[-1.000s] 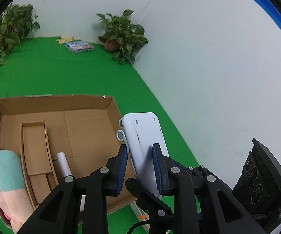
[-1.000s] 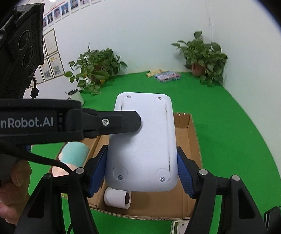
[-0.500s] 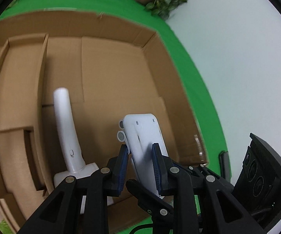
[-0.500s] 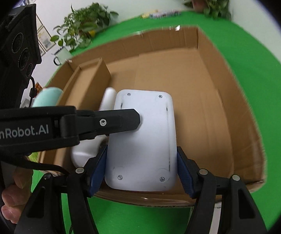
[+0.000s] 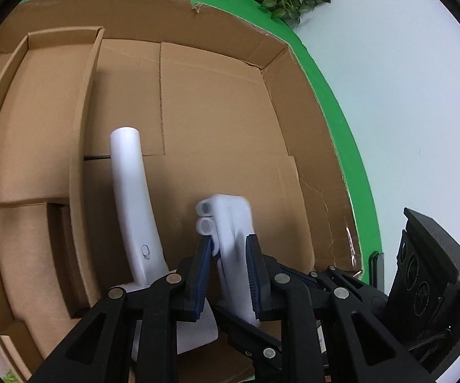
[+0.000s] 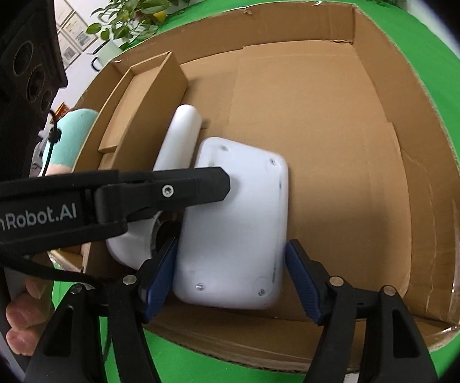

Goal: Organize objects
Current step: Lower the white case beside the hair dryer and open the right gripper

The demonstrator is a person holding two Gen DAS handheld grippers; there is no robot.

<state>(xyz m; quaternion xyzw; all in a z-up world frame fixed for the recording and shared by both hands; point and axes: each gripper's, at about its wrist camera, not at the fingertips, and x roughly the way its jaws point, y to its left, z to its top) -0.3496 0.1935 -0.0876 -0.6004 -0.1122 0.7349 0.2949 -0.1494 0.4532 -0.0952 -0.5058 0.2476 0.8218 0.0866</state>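
White device (image 6: 233,223) lowered, seemingly between pads.

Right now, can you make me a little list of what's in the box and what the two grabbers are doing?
box: open cardboard box on green floor
held thing: flat white device, down inside the box
beside it: curved white handle piece, lying on the box floor
left gripper: clamped on the device's edge
right gripper: jaws opening, device between them, a gap at one pad
divider: narrow cardboard insert along one wall

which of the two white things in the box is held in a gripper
The flat white slab, clamped edgewise by the left hand-held gripper; the curved white handle beside it lies loose.
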